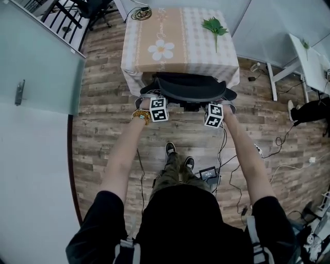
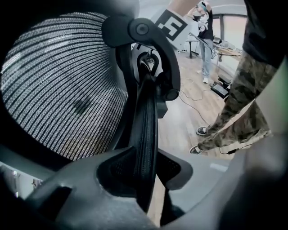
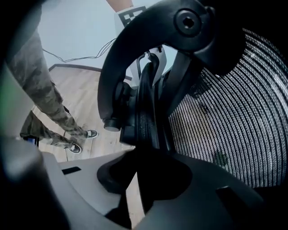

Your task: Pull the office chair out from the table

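Note:
A black office chair [image 1: 188, 87] is tucked against the near edge of a table [image 1: 178, 36] covered with a peach checked cloth. Its mesh backrest [image 2: 54, 90] fills the left gripper view, and it shows again as the backrest [image 3: 234, 130] in the right gripper view. My left gripper [image 1: 150, 99] grips the backrest's top rim near its left end, and that left gripper [image 2: 146, 179] has its jaws pressed on the black rim. My right gripper [image 1: 223, 102] holds the rim near the right end, and the right gripper [image 3: 144, 179] is likewise closed on it.
A green leaf sprig [image 1: 214, 26] and a coiled cable [image 1: 141, 13] lie on the table. A glass door [image 1: 36, 62] stands at the left, a white table [image 1: 309, 56] and a black bag [image 1: 312, 111] at the right. Cables [image 1: 278, 144] and a small device [image 1: 209, 174] lie near my feet.

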Motion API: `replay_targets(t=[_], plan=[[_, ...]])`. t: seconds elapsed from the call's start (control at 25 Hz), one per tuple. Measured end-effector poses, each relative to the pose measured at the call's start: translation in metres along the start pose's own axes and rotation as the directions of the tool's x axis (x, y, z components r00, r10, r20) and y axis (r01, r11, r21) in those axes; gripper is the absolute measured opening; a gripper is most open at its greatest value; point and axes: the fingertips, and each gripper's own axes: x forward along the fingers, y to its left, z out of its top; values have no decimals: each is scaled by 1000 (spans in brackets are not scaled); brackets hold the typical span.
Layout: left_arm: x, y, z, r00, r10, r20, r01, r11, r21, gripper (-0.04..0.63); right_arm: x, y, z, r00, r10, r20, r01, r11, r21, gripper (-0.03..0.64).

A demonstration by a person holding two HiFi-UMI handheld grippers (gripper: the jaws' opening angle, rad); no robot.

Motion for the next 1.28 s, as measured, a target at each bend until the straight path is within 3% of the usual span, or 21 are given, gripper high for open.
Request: replay_targets(t=[0.68,1.28], plan=[[-9,-27,5,999,-27,-36,26,999,-28,109,-13,24,3,1000,-7,14,7,1000,-4,81],[-19,-85,27,997,-60,-56,57,997,-56,106,-39,75,-9,1000,-18,15,18,1000,-21,80]])
